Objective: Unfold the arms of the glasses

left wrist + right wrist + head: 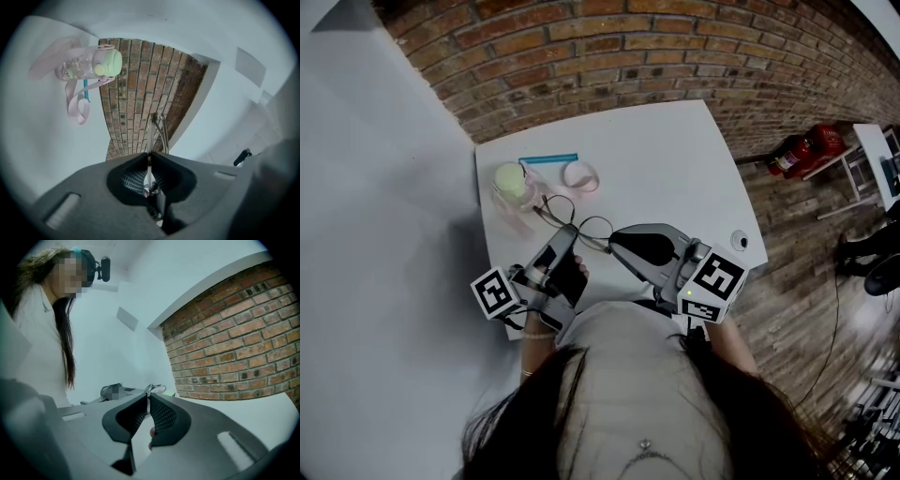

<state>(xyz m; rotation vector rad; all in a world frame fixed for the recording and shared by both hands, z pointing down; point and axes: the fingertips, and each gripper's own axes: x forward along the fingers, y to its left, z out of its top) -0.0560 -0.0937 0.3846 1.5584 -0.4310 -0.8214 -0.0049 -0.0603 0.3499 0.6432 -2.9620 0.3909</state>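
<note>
One pair of glasses (577, 223) between two grippers, over the white table (675, 159).
The left gripper (565, 234) is closed tight on one thin part of the frame and the right gripper (614, 246) on another, with the lenses between them. Further back there is one clear bottle (512, 185) with a green lid; I cannot tell what is inside it.

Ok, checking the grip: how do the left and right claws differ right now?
The left claw points away from the person, toward the brick wall; the right claw points sideways, toward the left claw. More of the glasses juts past the left claw than past the right claw. Both are shut on the glasses.
</note>
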